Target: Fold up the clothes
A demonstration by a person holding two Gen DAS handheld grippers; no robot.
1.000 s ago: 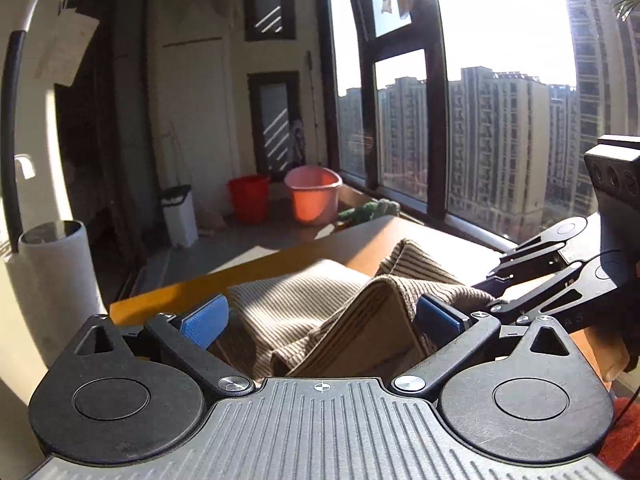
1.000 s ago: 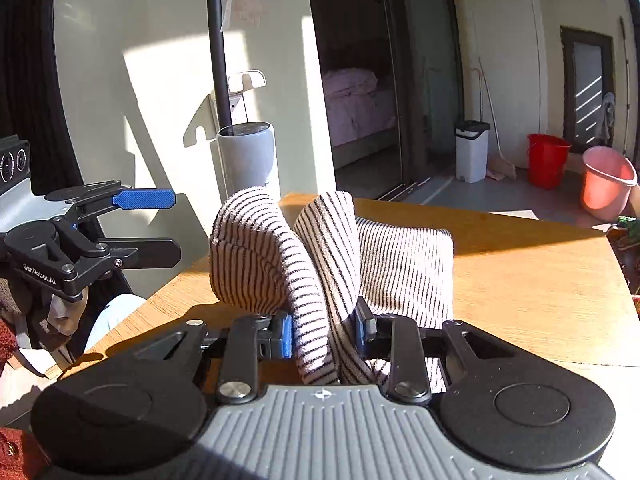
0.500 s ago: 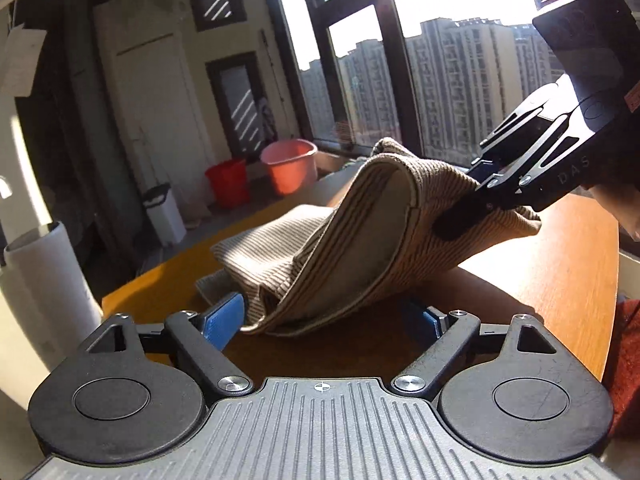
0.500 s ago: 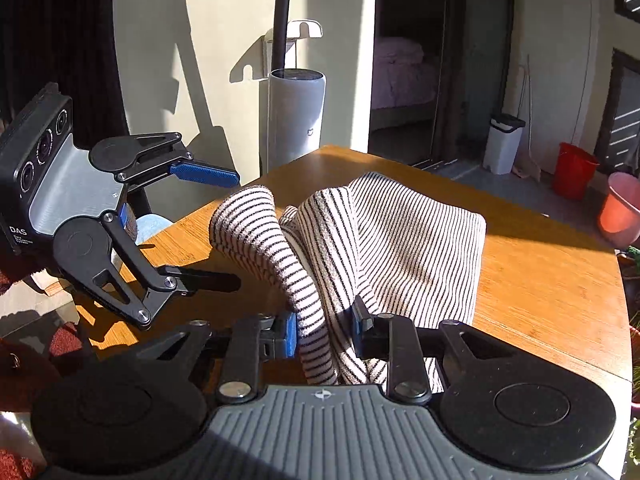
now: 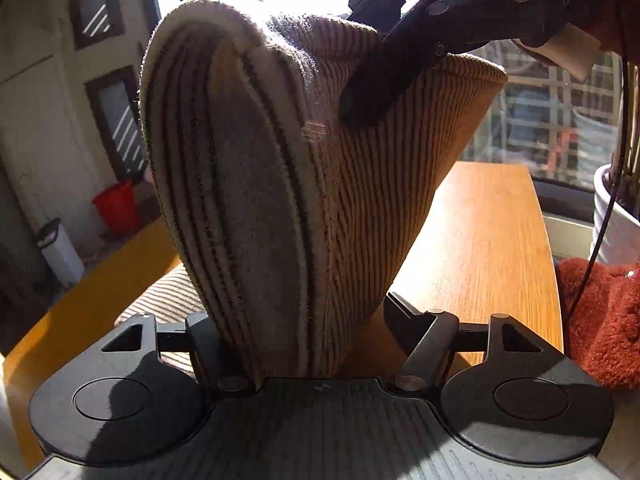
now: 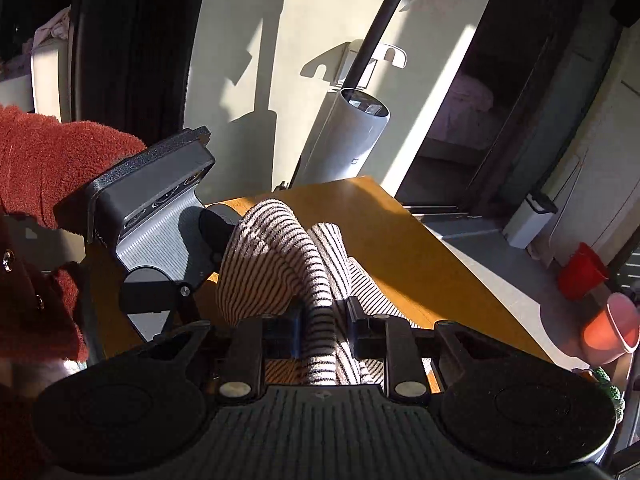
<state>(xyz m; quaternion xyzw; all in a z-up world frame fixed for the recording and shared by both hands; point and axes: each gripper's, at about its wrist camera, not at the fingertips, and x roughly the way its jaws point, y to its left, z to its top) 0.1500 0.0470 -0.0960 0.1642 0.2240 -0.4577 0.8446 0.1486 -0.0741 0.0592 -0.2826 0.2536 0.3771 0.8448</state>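
My right gripper pinches the soft, floppy striped garment; my left gripper, just closing around its thick fold, should grip there.

**Around the sunlit room**

A wooden tabletop catches strong sun. Past its far edge stand a red bucket, a pink bucket and a white bin. A white cylindrical stand holds a dark pole near the wall.
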